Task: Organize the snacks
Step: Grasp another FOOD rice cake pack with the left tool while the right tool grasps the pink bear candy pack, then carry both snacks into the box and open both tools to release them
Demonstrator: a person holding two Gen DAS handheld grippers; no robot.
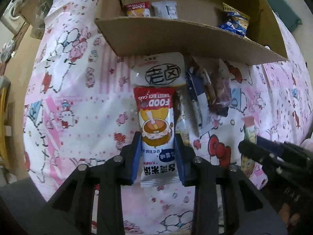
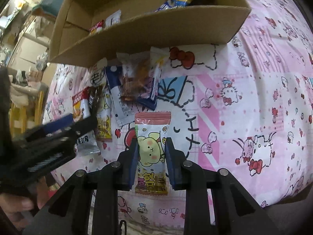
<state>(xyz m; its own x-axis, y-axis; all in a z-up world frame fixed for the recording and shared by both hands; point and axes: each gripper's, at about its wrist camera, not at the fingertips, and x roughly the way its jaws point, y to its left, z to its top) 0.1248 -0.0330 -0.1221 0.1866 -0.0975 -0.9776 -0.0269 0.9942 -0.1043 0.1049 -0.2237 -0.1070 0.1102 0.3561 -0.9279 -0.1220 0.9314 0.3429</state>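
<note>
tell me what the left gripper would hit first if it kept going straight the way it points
The left gripper, shut on the rice cake packet, points steeply down, so it would probably press that packet into the pink cartoon-print cloth beneath; depth is unclear.

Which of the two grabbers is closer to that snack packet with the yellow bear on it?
The right. The right gripper has the bear packet clamped between its pads. The left gripper sits off to the side, closed on a red and white rice cake packet by the snack pile.

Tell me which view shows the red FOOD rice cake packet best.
Left wrist: the rice cake packet lies centred between the left gripper, its print readable. Right wrist shows it only at the left edge, partly hidden behind that gripper.
</note>
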